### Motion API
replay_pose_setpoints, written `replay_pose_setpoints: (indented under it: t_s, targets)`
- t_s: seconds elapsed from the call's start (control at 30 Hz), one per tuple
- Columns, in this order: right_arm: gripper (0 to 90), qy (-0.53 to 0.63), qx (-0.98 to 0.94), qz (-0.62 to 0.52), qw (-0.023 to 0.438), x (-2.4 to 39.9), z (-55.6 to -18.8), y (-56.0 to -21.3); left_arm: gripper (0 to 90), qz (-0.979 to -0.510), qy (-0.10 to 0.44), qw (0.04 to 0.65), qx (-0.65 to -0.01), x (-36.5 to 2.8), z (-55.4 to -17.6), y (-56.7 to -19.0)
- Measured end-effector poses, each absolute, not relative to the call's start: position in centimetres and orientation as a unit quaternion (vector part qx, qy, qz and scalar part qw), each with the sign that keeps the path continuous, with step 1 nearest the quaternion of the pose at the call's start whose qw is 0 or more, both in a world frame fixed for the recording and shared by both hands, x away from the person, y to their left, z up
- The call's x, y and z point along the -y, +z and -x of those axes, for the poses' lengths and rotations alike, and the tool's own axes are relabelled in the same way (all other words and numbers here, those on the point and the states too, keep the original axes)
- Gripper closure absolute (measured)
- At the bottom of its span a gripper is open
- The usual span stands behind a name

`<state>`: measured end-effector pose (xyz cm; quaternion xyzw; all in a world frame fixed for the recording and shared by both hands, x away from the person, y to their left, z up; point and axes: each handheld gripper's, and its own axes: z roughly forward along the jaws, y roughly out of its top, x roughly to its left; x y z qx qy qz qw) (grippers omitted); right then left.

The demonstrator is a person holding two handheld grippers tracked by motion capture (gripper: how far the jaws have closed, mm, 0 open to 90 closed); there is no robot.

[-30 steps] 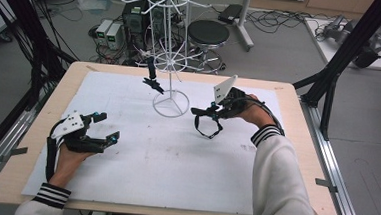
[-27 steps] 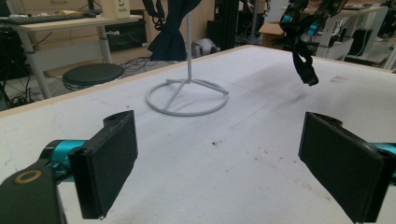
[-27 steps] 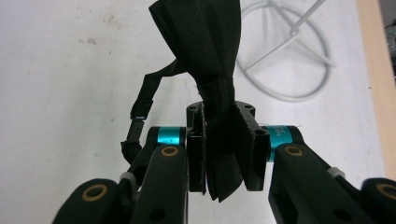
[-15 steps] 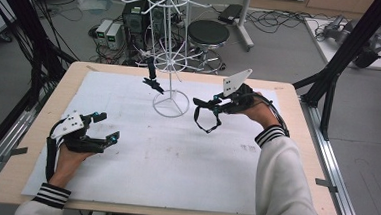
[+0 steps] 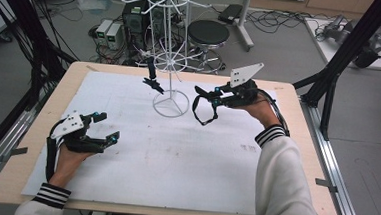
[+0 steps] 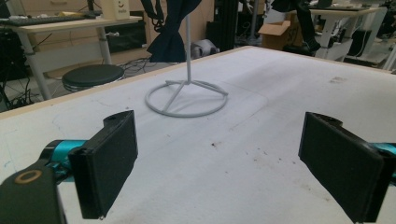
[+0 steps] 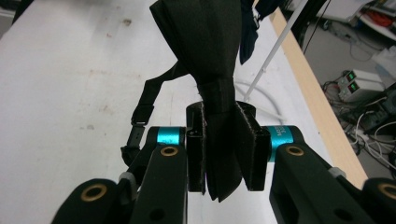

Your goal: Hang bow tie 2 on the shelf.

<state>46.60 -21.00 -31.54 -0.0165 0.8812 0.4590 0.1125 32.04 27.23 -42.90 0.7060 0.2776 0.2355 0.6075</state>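
White paper covers the worktop (image 5: 123,193). On it stands a white wire rack (image 5: 173,56) with a dark bow tie (image 5: 152,80) hanging. The right tool (image 5: 210,99) is clenched on a black bow tie (image 7: 210,46), held up beside the rack. The left tool (image 5: 104,127) rests spread wide, holding nothing.

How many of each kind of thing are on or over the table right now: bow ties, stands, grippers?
Bow ties: 2, one clamped in the right gripper, bow tie, and one hanging on the stand, hanging bow tie
White wire stands: 1, stand
Grippers: 2, right and left gripper
Total: 5
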Motion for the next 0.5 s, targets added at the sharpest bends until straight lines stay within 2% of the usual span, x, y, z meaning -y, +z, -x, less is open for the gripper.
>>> replay_pose_setpoints:
  t_s: [0.5]
  targets:
    - [75.5, 0.555, -0.824, -0.014, 0.115, 21.54, -46.86, -30.56, 12.3, -0.706, 0.234, 0.608, -0.277, -27.17, -32.02, -42.86]
